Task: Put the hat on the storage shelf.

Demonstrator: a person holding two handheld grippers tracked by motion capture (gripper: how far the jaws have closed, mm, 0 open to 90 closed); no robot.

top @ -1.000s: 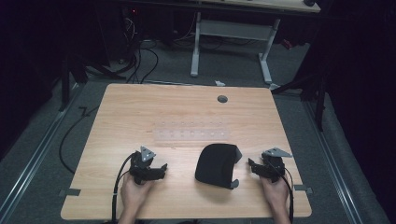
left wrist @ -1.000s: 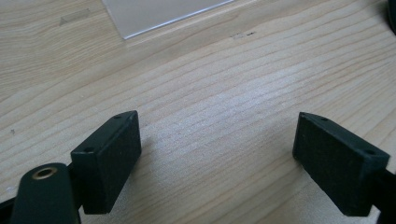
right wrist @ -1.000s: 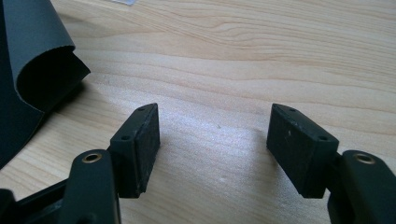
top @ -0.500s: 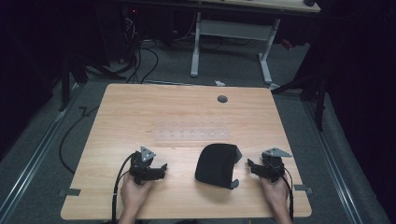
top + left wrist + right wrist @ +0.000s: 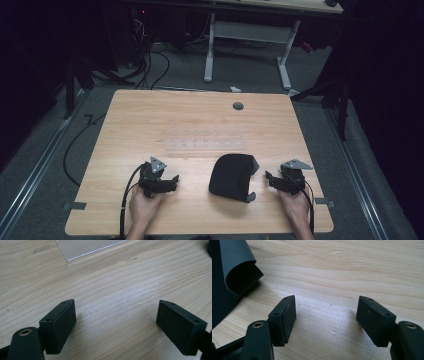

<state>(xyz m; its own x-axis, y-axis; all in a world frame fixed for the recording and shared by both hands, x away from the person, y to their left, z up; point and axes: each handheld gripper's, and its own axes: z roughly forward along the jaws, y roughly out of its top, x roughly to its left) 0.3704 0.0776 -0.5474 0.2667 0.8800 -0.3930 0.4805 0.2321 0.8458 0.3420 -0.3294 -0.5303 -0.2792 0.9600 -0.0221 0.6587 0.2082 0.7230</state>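
Observation:
A black folded fabric piece [image 5: 231,176] lies on the wooden table [image 5: 200,125] near its front edge, between my two hands. In the right gripper view its curled dark edge [image 5: 234,272] rises at the left. My left gripper [image 5: 172,181] rests on the table to the fabric's left, open, with bare wood between its jaws [image 5: 116,322]. My right gripper [image 5: 268,178] sits just right of the fabric, also open [image 5: 325,315], holding nothing. A clear plastic sheet [image 5: 205,144] lies flat on the table beyond the fabric, its corner [image 5: 85,247] visible in the left gripper view.
A small grey round grommet [image 5: 238,106] sits in the table near the far edge. Cables trail from both grippers over the front edge. A white desk frame [image 5: 247,40] and floor cables [image 5: 150,65] lie beyond the table.

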